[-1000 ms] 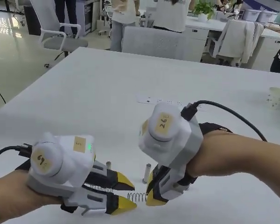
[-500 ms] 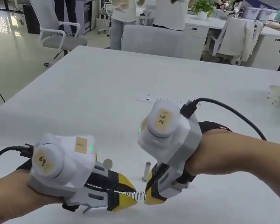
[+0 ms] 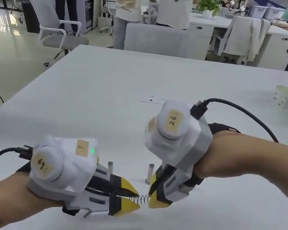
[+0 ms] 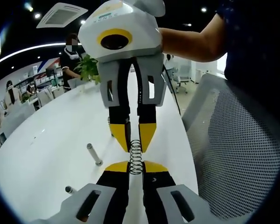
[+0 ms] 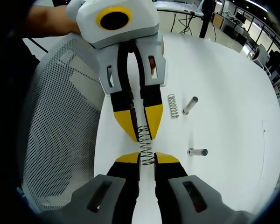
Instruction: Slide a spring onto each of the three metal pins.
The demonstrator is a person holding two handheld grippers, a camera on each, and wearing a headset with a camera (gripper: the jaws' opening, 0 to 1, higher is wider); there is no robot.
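shiny metal spring (image 3: 142, 199), matt white table (image 3: 110, 91)

Yellow sticker (image 3: 172, 119) on top of the right claw (image 3: 156, 195) housing: handwritten "26". Round cap (image 3: 43, 163) of the left claw (image 3: 128, 197) housing: handwritten "69". Small sticker (image 3: 81, 147) beside that cap: handwritten mark, too small to read.

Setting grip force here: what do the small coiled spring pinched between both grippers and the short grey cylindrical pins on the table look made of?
The small coiled spring looks like thin bare steel wire: silvery, with fine open coils that catch the light. The short grey cylindrical pins appear to be solid metal with a smooth satin-grey finish and a bright streak along the side. The exact alloy can't be told.
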